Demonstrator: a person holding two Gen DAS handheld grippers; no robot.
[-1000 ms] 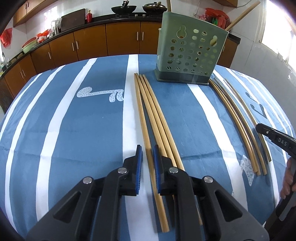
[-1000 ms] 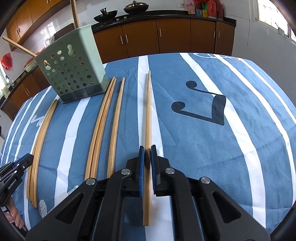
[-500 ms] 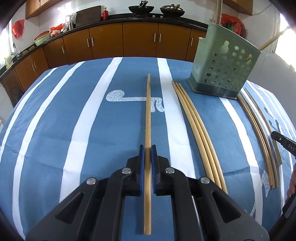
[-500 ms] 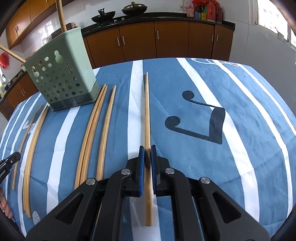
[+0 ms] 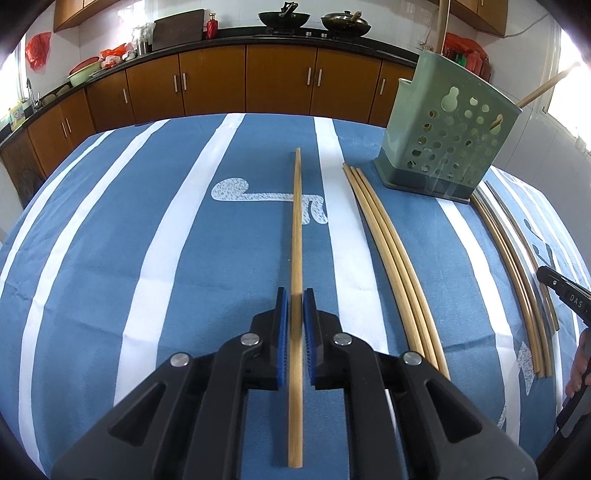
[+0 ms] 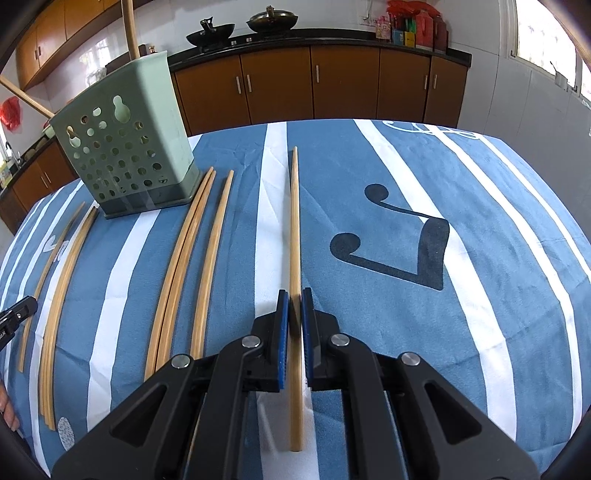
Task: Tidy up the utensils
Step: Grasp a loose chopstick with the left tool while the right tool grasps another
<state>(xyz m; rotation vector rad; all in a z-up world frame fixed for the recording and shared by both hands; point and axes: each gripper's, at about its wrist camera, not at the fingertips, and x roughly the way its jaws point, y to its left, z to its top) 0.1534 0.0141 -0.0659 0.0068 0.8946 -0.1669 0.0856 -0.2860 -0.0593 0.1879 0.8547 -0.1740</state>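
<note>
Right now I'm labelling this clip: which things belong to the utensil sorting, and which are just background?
Job: chopstick in left gripper; chopstick in right gripper; loose chopsticks; green holder.
Background: woks; cabinets; tablecloth.

Utensil holder (image 5: 445,147) stands on the tablecloth (image 5: 147,240) — loose chopsticks (image 5: 391,254) lie on either side; cabinets (image 5: 221,81) behind.

Tabletop (image 5: 110,258) under a blue cloth (image 6: 480,221) with white stripes. On it: green holder (image 5: 439,147) standing upright; three chopsticks (image 5: 388,251) side by side just left of its base; another bundle (image 5: 517,266) to its right, running toward the near edge.
</note>
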